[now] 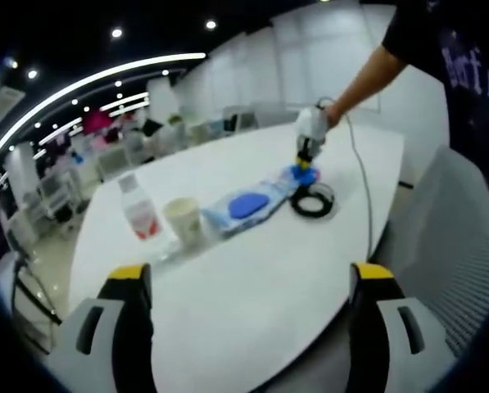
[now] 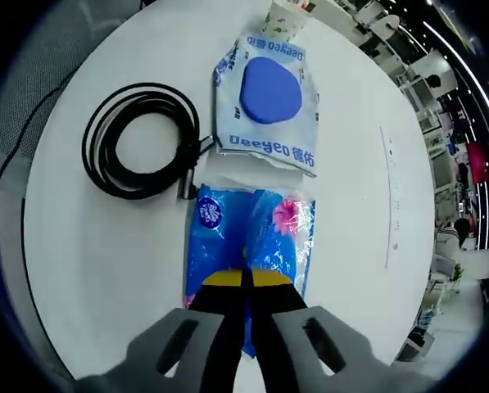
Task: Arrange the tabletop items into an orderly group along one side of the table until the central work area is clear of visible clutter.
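Under right gripper (image 2: 246, 278), tissue pack (image 2: 248, 237) half hidden

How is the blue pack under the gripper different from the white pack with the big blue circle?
The tissue pack is mostly blue with a pink flower; the wipes pack is whitish with a blue lid and blue lettering. The tissue pack has the right gripper shut on its end; nothing touches the wipes pack. The tissue pack looks narrower. Both lie flat on the white table, end to end.
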`<move>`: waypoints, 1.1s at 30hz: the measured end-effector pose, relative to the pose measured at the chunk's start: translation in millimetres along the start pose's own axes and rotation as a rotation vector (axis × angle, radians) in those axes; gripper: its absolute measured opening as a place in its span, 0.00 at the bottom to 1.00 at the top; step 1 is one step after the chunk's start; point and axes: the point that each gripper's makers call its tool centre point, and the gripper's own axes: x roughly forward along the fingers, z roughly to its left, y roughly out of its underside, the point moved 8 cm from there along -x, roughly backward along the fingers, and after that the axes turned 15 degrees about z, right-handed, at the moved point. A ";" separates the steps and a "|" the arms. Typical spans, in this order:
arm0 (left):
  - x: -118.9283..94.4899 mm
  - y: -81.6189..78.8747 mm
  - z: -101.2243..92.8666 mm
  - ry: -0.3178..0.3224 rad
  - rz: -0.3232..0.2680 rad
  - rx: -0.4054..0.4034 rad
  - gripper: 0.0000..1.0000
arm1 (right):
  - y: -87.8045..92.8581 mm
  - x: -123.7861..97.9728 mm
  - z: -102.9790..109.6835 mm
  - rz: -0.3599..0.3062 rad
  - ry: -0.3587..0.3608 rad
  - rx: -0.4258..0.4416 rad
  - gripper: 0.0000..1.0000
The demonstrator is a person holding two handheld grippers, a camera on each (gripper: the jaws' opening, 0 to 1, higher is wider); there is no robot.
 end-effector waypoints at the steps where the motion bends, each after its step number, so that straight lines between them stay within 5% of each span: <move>1: 0.0 0.0 0.0 0.000 0.000 0.000 0.96 | -0.5 0.7 0.1 -0.003 -0.003 0.013 0.01; 17: 0.7 0.6 0.4 -0.008 0.005 -0.003 0.96 | -4.0 9.0 -2.3 0.016 0.000 0.053 0.01; 33: 2.2 1.8 -1.5 0.007 0.024 0.017 0.97 | 6.1 -28.2 1.3 -0.072 0.106 0.405 0.31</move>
